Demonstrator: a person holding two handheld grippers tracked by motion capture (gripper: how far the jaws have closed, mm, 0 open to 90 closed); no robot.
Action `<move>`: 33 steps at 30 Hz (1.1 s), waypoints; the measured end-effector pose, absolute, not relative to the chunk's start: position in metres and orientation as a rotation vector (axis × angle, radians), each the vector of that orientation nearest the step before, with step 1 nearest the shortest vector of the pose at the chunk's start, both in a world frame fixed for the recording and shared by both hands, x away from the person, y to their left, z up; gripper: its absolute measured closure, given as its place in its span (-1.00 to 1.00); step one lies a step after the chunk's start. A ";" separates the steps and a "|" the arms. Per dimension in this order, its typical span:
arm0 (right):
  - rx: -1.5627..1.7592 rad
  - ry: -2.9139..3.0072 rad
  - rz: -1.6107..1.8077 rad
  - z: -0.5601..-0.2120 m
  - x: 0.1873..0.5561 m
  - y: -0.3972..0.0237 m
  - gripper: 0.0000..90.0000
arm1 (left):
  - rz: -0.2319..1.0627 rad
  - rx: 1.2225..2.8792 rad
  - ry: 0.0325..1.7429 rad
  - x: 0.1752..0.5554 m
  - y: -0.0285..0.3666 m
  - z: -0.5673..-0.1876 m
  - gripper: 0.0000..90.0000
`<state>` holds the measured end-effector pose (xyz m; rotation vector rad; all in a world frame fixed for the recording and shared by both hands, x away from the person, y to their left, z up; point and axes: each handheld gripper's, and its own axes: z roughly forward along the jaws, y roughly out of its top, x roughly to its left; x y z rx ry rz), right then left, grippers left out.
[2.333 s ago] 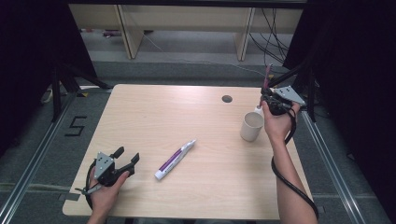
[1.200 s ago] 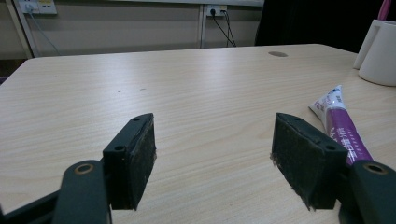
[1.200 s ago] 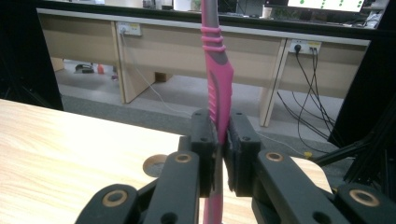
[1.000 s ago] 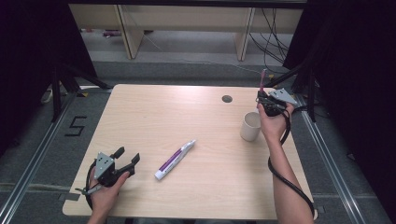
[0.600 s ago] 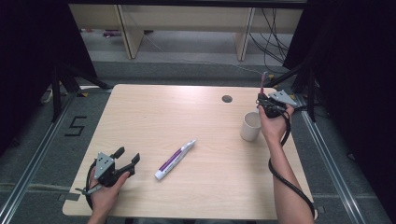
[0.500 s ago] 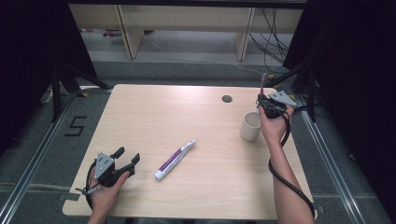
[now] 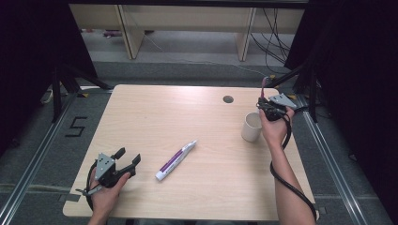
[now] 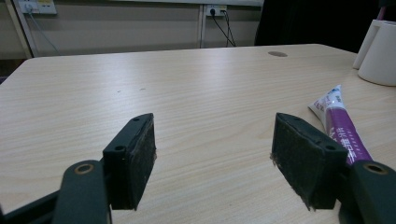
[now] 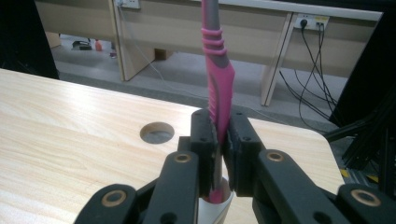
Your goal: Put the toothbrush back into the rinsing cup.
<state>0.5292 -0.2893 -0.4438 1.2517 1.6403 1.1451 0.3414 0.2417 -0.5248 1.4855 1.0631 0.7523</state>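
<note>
Toothbrush (image 9: 217, 70) lower, over cup (image 7: 251, 127)

Left gripper (image 8: 214, 154), jaws wide apart, beside purple toothpaste tube (image 8: 343, 130) on table (image 8: 187, 88).

Toothbrush (image 9: 218, 88) head beyond top edge

My left gripper (image 7: 127, 161) has black jaws, a grey three-cornered plate on top and a black cable looping beneath. Its pads (image 8: 140, 156) are dark, rough-faced, frayed at the edges. My right gripper (image 9: 221, 140) shows black linked arms pinned with brass-ringed rivets. A thick black cable (image 7: 287, 180) trails toward six o'clock. Both forearms are bare, no sleeves.
</note>
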 end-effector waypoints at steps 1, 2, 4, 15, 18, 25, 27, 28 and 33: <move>1.253 1.644 1.143 -0.444 0.529 -0.289 0.84 | 0.751 1.484 1.063 0.341 0.242 -0.525 -0.33; 1.256 1.647 1.144 -0.445 0.529 -0.289 0.84 | 0.750 1.485 1.063 0.341 0.242 -0.525 -0.33; 1.261 1.649 1.147 -0.446 0.529 -0.289 0.84 | 0.749 1.485 1.063 0.341 0.242 -0.525 -0.33; 1.263 1.654 1.140 -0.448 0.529 -0.291 0.84 | 0.751 1.489 1.061 0.341 0.241 -0.525 -0.33; 1.256 1.659 1.128 -0.449 0.529 -0.292 0.84 | 0.750 1.497 1.068 0.341 0.242 -0.524 -0.33; 1.264 1.661 1.123 -0.450 0.528 -0.291 0.83 | 0.748 1.490 1.060 0.341 0.241 -0.525 -0.33; 1.274 1.652 1.128 -0.451 0.528 -0.290 0.83 | 0.749 1.498 1.068 0.341 0.241 -0.524 -0.33; 1.264 1.663 1.117 -0.451 0.529 -0.291 0.83 | 0.748 1.497 1.068 0.341 0.241 -0.524 -0.33; 1.266 1.672 1.122 -0.452 0.529 -0.292 0.81 | 0.749 1.493 1.061 0.341 0.241 -0.525 -0.33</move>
